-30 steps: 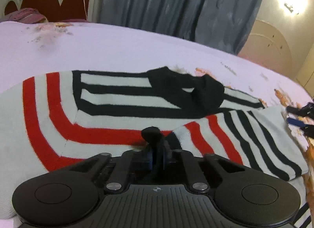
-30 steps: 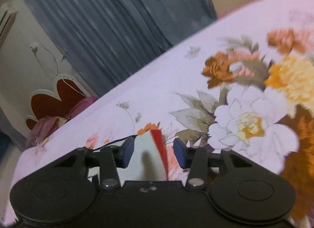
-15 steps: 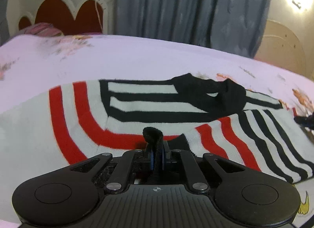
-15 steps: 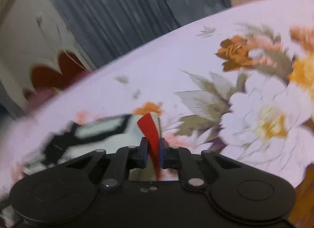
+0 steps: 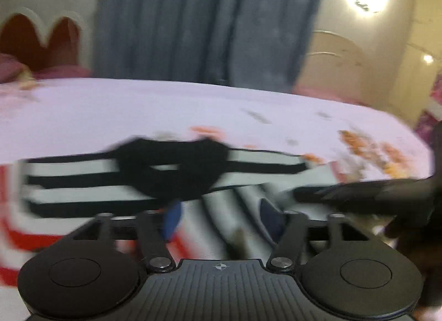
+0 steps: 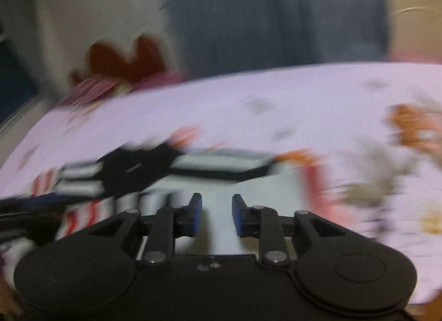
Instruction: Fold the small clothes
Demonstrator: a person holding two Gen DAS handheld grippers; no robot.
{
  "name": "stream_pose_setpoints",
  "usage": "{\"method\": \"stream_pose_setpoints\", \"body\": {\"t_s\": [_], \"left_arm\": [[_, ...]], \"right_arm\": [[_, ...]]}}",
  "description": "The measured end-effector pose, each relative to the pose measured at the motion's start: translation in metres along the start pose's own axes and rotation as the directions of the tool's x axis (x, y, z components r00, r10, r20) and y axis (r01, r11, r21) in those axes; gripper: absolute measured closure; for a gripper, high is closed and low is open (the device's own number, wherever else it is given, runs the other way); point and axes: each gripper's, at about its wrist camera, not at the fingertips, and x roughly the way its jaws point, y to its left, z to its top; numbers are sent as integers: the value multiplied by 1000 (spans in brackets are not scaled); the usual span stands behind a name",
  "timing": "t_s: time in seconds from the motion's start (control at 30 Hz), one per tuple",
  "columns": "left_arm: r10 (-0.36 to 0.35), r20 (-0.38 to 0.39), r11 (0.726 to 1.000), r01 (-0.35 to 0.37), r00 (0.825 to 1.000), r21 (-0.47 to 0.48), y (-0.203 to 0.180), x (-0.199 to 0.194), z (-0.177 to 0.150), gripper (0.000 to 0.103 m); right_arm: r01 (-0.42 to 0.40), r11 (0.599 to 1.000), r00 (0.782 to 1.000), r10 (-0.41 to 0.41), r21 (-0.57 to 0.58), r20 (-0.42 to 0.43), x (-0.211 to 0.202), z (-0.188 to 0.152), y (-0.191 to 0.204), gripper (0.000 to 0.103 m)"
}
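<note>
We are at the end of one fold: the striped sweater [image 5: 83, 180] lies on the bed [image 5: 138, 108], on the pale sheet with flowers, and both sleeves are now laid across its body, below the black collar [image 5: 171, 172]. The pictures are blurred, so small details we cannot read.

The left hand-held gripper [image 5: 218, 220] has just been opening; its blue pads [image 5: 171, 221] stand well apart and nothing is pressed between them (only striped cloth lies under the gap). The right hand-held gripper [image 6: 216, 216] has also just been opening, but less; its pads [image 6: 196, 214] have a narrow gap, and the white cloth we see there lies beneath them and is not clamped. In the left wrist view the right tool comes in from the right edge as a dark bar just above the sweater.

So we judge that the sleeve fold is released and the step in hand is letting go and drawing away. The next move, we think, is to fold the body itself: each gripper must find an edge of the sweater (the hem or the shoulder line), close on the cloth there and carry it over evenly. It calls for a grip on all the layers together, or the folded sleeves may slip out again.
</note>
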Motion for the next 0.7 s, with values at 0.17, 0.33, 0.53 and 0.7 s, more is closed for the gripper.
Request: {"method": "stream_pose_setpoints", "body": {"t_s": [0.17, 0.33, 0.53, 0.7], "left_arm": [[147, -70, 989, -146, 987, 26, 26, 19, -9, 34], [204, -89, 978, -207, 975, -30, 70, 4, -15, 25], [73, 19, 997, -73, 997, 33, 19, -44, -23, 25], [95, -109, 981, -75, 989, 178, -9, -30, -60, 22]], "right_arm": [[191, 982, 982, -191, 12, 13, 3, 1, -24, 97], [256, 964, 967, -256, 67, -3, -6, 2, -48, 101], [208, 976, 977, -210, 61, 42, -47, -18, -5, 78], [295, 955, 954, -293, 28, -64, -68, -78, 19, 84]]}}
